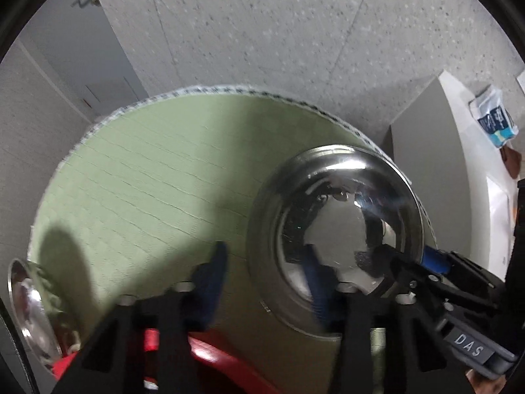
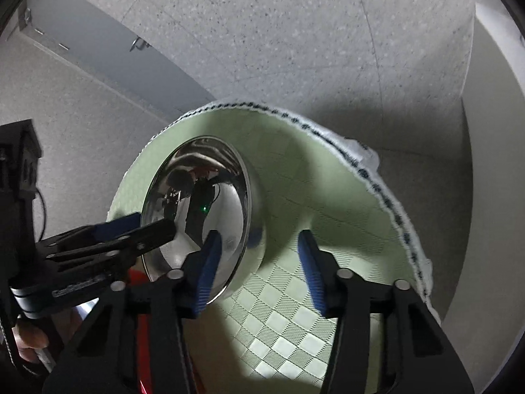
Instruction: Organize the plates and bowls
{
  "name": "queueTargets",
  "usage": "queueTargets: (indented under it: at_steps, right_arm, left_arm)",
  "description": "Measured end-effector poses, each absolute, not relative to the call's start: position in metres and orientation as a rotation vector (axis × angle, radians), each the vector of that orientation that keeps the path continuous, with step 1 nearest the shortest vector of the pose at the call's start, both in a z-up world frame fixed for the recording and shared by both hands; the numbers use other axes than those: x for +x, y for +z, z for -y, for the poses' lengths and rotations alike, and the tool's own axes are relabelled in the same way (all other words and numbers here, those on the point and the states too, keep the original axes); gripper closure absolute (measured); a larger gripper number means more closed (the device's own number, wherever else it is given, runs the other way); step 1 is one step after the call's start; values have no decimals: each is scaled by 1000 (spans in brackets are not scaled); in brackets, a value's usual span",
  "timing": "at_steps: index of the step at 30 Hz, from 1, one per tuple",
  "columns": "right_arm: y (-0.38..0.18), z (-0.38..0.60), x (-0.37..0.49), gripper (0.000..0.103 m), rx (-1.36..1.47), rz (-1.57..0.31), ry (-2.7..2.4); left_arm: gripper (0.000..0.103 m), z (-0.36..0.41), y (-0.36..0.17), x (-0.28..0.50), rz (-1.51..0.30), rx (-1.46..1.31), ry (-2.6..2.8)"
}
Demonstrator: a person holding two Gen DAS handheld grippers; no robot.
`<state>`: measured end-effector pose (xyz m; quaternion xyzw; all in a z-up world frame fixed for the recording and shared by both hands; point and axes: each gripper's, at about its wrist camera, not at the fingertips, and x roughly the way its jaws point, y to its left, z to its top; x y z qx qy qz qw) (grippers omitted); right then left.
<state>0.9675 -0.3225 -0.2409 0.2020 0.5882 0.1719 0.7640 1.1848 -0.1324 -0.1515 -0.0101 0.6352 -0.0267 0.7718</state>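
Observation:
A shiny steel bowl [image 1: 334, 229] stands on a pale green checked mat [image 1: 147, 170]; it also shows in the right wrist view [image 2: 200, 207]. In the left wrist view my left gripper [image 1: 265, 279] is open, its fingers straddling the bowl's near rim. There, the other gripper [image 1: 393, 259] appears shut on the bowl's right rim. In the right wrist view my right gripper [image 2: 259, 259] is open at the bowl's right edge, and the other gripper [image 2: 144, 229] clamps the bowl's left rim. A second steel dish [image 1: 29, 308] lies at the mat's left edge.
The mat [image 2: 328, 197] lies on a speckled grey floor [image 1: 262, 32]. A white cabinet [image 1: 459, 170] stands at the right with a blue-white packet [image 1: 495, 121] on it. A red object [image 1: 213, 361] lies under the near fingers.

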Motion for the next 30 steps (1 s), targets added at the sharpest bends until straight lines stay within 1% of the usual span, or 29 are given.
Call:
queueTargets:
  at_steps: [1, 2, 3, 4, 8, 10, 16, 20, 22, 27, 30]
  right_arm:
    - [-243, 322, 967, 66, 450, -1283, 381]
    - [-244, 321, 967, 68, 463, -1287, 392]
    - [-244, 321, 967, 73, 470, -1288, 399]
    - [-243, 320, 966, 74, 465, -1282, 391]
    - [-234, 322, 963, 74, 467, -1249, 370]
    - [-220, 323, 958, 74, 451, -1220, 357]
    - [-157, 302, 939, 74, 404, -1106, 348]
    - [-125, 261, 925, 74, 356, -1061, 375]
    - [-115, 234, 920, 74, 333, -1052, 399]
    - [-109, 160, 913, 74, 288, -1071, 472]
    - [-114, 117, 911, 73, 254, -1101, 505]
  left_arm:
    - [81, 133, -154, 1186, -1356, -13, -57]
    - [83, 133, -155, 1187, -1353, -16, -67]
    - [86, 129, -155, 1192, -1326, -30, -71]
    - [88, 128, -156, 1193, -1319, -46, -72]
    - [89, 124, -145, 1184, -1257, -79, -104]
    - [89, 121, -134, 1178, -1221, -98, -128]
    - [89, 88, -86, 1141, -1092, -155, -169]
    - [89, 49, -59, 1102, -1012, -168, -152]
    - [89, 17, -49, 1080, -982, -185, -132]
    - [89, -46, -35, 1027, -934, -212, -75]
    - [89, -90, -40, 991, -934, -240, -31]
